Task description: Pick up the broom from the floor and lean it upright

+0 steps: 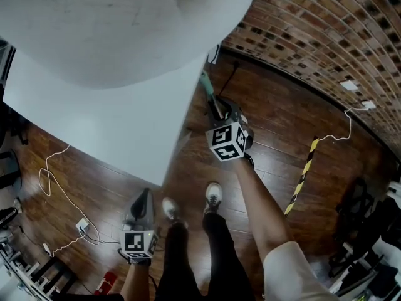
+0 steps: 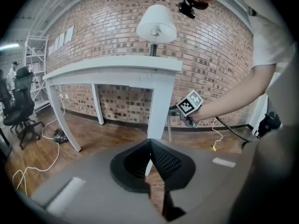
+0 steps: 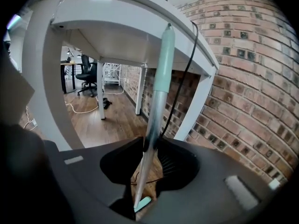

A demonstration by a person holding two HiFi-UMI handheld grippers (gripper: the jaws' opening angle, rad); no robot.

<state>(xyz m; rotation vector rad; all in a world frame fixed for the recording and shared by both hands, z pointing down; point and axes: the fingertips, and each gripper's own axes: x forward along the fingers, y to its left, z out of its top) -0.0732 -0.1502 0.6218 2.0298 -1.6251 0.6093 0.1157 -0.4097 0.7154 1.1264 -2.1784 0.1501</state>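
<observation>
Right gripper (image 1: 218, 110), head view: out in front at the near corner of the table (image 1: 113, 130), right by the broom (image 1: 206, 85).
Broom, head view: only a bit of its green stick shows, just past the jaws, beside the table's edge and near the wall (image 1: 326, 30).
Left gripper (image 1: 143, 197), head view: low on the left over the floor (image 1: 282, 130), well apart from the broom, near the person's shoes (image 1: 213, 196).
Lamp (image 1: 125, 24), head view: its big white shade sits above the table.
Left gripper, left gripper view: jaws together, nothing between them.
Table leg (image 2: 159, 106), left gripper view: stands ahead; the other gripper's marker cube is just beside it.
Right gripper, right gripper view: jaws a little apart, with the stick between them, not squeezed.
Broom, right gripper view: stands nearly upright, its top at the table's edge and its low end on the floor.
Cord (image 3: 183, 78), right gripper view: black, runs down from the table just beside the stick.
</observation>
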